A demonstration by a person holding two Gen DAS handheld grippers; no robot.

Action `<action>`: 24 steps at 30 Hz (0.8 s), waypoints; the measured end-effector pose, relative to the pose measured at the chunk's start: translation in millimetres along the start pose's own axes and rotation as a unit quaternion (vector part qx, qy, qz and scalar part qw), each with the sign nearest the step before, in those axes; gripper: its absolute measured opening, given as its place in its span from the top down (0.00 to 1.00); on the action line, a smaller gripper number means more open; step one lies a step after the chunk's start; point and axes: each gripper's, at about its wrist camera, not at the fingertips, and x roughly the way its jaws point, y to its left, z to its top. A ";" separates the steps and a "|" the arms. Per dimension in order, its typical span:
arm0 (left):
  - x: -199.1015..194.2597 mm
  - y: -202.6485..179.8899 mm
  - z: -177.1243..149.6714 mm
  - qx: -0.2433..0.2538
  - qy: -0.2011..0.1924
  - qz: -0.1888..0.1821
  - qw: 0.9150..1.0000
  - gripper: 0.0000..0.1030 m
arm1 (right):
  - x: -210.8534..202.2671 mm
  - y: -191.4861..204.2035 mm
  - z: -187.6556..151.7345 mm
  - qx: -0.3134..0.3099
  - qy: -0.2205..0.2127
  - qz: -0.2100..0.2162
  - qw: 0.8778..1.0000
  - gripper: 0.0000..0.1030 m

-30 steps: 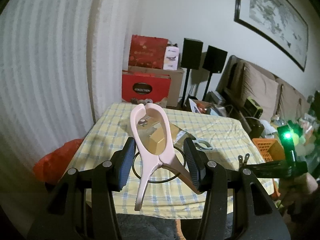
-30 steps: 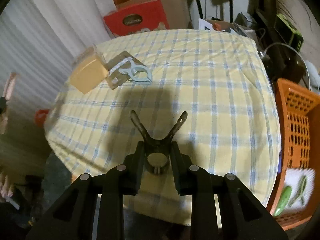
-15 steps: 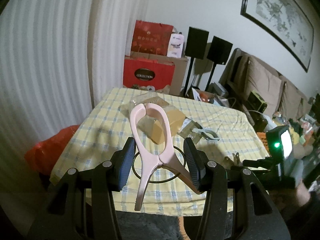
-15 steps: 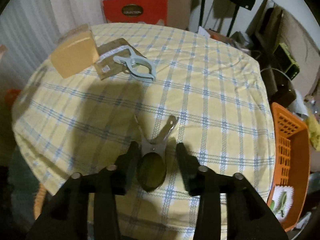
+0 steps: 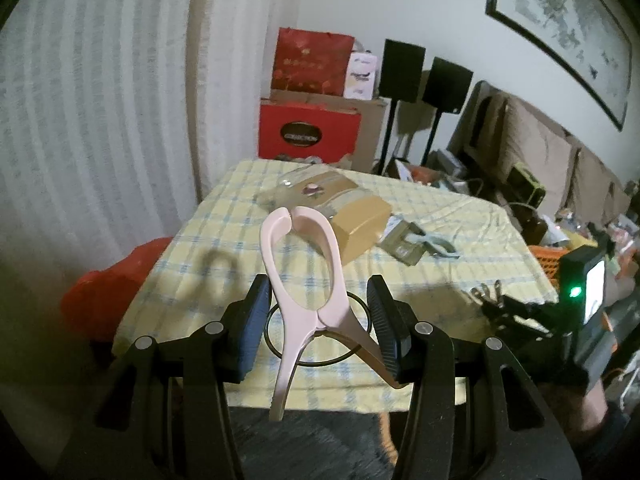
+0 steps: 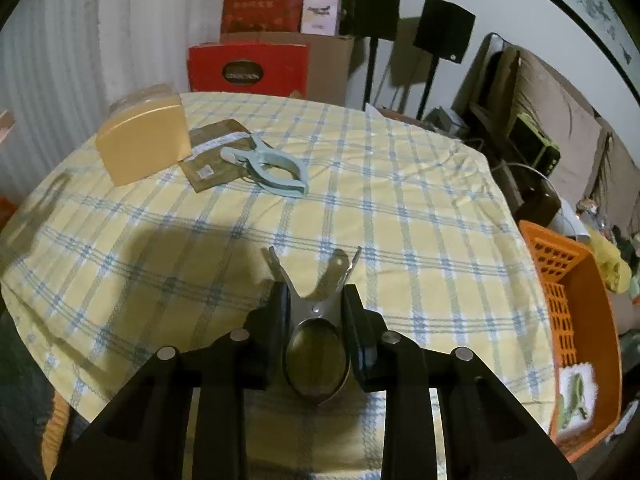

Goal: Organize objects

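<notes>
- The table under a yellow-and-blue checked tablecloth [image 6: 400, 208] has wide bare cloth across its middle and right; an orange plastic slotted basket [image 6: 560, 280] stands just past its right edge.
- A tan box [image 6: 144, 148], a brown card packet [image 6: 216, 160] and a pale blue plastic clip [image 6: 272, 168] cluster at the far left.
- The left gripper [image 5: 318, 320] holds a large pink plastic clothes peg [image 5: 304, 276] by its handles, loop pointing up, above the near edge.
- The right gripper [image 6: 314, 312] is closing its jaws on a small silver metal spring clip [image 6: 316, 304], handles splayed forward.

Looks like a lived-in home sitting room. Holds a table [image 6: 400, 208] under a yellow checked cloth, a cushioned sofa [image 5: 532, 140] far right below a framed picture [image 5: 560, 20], and two black speakers [image 5: 424, 76] on stands beside stacked red gift boxes [image 5: 308, 128] at the far wall.
</notes>
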 end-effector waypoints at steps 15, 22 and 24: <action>-44.8 -12.0 -0.2 0.021 -0.032 0.039 0.999 0.55 | -84.5 -18.5 14.3 0.021 -0.069 0.028 0.997 0.76; -65.1 -26.5 6.1 0.034 -0.046 0.063 0.996 0.55 | -122.6 -35.0 -0.1 0.031 -0.099 0.022 0.994 0.76; -68.7 -30.2 6.4 0.034 -0.043 0.067 0.996 0.55 | -133.2 -39.4 -3.6 0.029 -0.105 0.021 0.994 0.76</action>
